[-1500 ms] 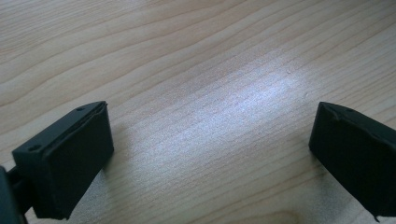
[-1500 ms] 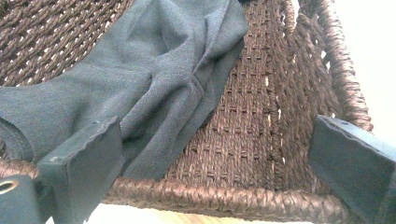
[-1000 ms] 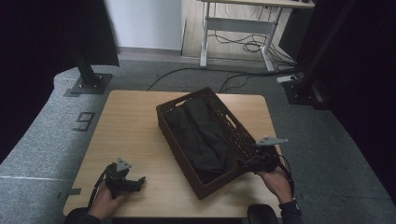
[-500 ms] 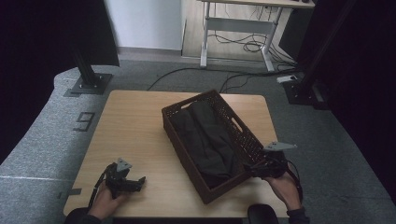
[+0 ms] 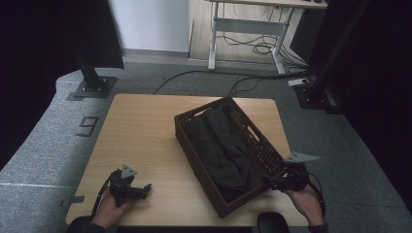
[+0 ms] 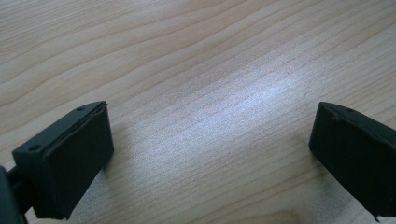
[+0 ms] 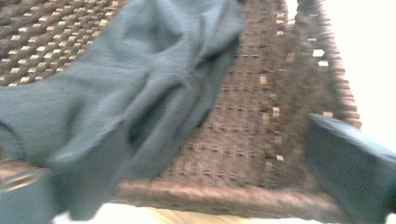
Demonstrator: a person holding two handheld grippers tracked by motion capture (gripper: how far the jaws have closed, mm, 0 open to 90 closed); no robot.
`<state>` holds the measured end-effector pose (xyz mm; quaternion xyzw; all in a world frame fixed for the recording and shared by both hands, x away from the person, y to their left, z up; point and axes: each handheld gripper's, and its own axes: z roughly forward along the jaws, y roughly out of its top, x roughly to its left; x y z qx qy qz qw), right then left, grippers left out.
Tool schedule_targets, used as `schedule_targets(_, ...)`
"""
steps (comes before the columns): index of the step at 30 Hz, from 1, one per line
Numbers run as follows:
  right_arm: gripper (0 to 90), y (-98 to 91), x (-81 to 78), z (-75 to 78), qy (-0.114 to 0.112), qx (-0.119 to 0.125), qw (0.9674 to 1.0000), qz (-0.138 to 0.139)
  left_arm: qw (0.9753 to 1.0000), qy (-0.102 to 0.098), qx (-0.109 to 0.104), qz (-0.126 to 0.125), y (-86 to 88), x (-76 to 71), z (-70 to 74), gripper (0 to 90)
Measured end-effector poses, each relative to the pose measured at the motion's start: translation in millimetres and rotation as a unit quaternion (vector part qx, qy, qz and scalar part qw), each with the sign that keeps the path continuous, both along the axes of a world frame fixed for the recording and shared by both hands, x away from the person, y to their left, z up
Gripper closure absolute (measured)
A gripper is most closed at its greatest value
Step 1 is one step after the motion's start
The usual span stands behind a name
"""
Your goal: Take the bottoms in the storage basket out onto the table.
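Note:
A dark brown woven basket (image 5: 255, 138) lies slantwise on the right half of the wooden table (image 5: 141, 131). A dark folded garment (image 5: 218, 150) lies inside it. My right gripper (image 5: 281, 182) is at the basket's near end, by its right corner. In the right gripper view the near rim (image 7: 224, 196) runs across between the wide-set jaws, with the garment (image 7: 116, 93) beyond. The jaws have just been closing a little, and I see no pad pressing on the rim. My left gripper (image 5: 133, 188) rests at the near left, open over bare wood (image 6: 210, 112).
The table's near edge runs just below both hands, and a black rounded object (image 5: 269, 224) sits there. Black stand bases (image 5: 90, 87) (image 5: 311, 94) stand on the grey floor on either side. A desk frame with cables (image 5: 252, 46) is behind the table.
The right hand has moved toward the near right, and the basket has shifted that way with it. The left hand and its gripper have stayed put.

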<state>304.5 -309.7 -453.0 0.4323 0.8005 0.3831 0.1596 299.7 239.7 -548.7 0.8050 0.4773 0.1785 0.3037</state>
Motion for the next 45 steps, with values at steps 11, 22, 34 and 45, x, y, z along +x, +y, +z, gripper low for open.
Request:
schedule_targets(11,18.1,-15.7,-12.8,0.9,-0.003,0.014,0.9999,0.001,1.0000,0.000,0.000,0.000,0.0,0.0,0.0,0.0)
schedule_targets(22,18.5,-26.1,-18.9,1.5,0.001,0.010,0.9999,0.001,1.0000,0.000,0.000,0.000,0.0,0.0,0.0,0.0)
schedule_targets(34,9.3,-12.5,-11.8,7.9,0.028,-0.017,0.9994,0.011,1.0000,0.000,0.000,0.000,0.0,0.1,0.0,0.0)
schedule_targets(45,6.7,22.5,10.1,23.9,0.026,-0.010,0.9990,0.036,1.0000,0.000,0.000,0.000,0.0,0.1,0.0,0.0)
